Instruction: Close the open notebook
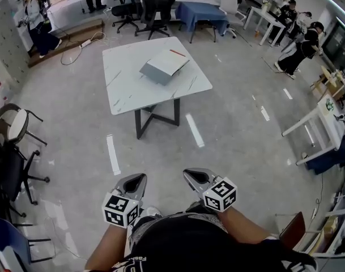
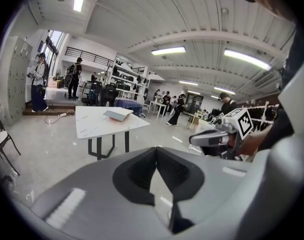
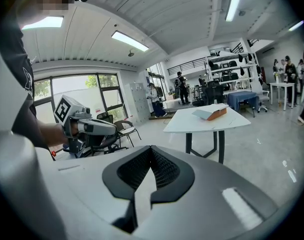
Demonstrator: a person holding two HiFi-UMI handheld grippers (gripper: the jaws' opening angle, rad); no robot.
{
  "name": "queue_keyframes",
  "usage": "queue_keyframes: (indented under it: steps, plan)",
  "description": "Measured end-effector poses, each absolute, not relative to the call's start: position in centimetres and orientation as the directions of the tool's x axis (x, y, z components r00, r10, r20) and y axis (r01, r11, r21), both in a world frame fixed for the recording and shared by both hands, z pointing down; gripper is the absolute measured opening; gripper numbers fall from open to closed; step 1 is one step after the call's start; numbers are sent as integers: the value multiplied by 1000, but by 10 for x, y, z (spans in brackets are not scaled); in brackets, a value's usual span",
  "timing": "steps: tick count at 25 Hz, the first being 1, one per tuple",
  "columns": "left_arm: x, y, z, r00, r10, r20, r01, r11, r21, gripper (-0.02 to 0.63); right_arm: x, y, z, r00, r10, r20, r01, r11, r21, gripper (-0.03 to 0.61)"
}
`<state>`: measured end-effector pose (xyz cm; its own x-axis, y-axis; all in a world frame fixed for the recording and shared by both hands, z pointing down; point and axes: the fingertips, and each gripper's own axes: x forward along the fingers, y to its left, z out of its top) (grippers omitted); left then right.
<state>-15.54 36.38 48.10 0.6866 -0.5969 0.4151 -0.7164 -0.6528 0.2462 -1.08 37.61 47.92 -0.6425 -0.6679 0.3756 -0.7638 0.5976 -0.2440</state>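
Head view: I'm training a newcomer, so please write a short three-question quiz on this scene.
1. True or false: the notebook lies on the table.
2. The fingers of the right gripper are: A) apart; B) together, with nothing between them; C) closed on the notebook.
3. Does the left gripper touch the notebook?
Key: 1 true; 2 B; 3 no, it is well short of the table.
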Motion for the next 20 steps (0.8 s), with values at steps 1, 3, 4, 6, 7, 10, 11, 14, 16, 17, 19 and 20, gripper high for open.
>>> queue_keyframes:
  steps: [1, 3, 4, 6, 7, 10, 11, 14, 16, 17, 19, 20]
  plan:
    - [-160, 365, 483, 688, -593, 418, -714, -656, 246, 58, -15, 378, 480, -638, -672, 376, -768, 592, -245, 0]
    - [-168, 367, 487, 691, -586, 423, -710, -659, 247, 58, -22, 381, 483, -632, -675, 379, -773, 585, -246, 0]
    - [-172, 368, 488, 693, -583, 425, -708, -660, 249, 58, -26, 383, 484, -631, -675, 383, -774, 583, -247, 0]
    - [-178, 370, 491, 695, -577, 429, -706, -661, 255, 58, -31, 388, 487, -628, -671, 394, -776, 580, -248, 0]
    - [-179, 370, 491, 697, -575, 428, -705, -661, 259, 58, -32, 389, 488, -625, -671, 399, -778, 578, -248, 0]
    - [-180, 368, 491, 702, -577, 417, -702, -660, 268, 58, -30, 386, 487, -616, -676, 405, -785, 569, -244, 0]
    - [-179, 367, 491, 704, -576, 415, -700, -661, 270, 58, -30, 384, 486, -614, -679, 404, -787, 568, -242, 0]
    - [-175, 361, 493, 706, -573, 416, -698, -662, 271, 58, -28, 378, 483, -613, -681, 400, -787, 568, -239, 0]
    - [-171, 355, 492, 706, -575, 413, -699, -659, 277, 58, -25, 371, 482, -614, -681, 400, -787, 569, -239, 0]
    - [-171, 351, 491, 707, -576, 411, -699, -657, 282, 58, -23, 366, 483, -615, -680, 399, -786, 569, -242, 0]
    - [-172, 342, 492, 702, -579, 414, -705, -647, 290, 58, -22, 354, 486, -619, -679, 394, -784, 568, -251, 0]
    - [-173, 337, 492, 696, -583, 420, -711, -641, 289, 58, -22, 346, 486, -622, -678, 391, -781, 569, -257, 0]
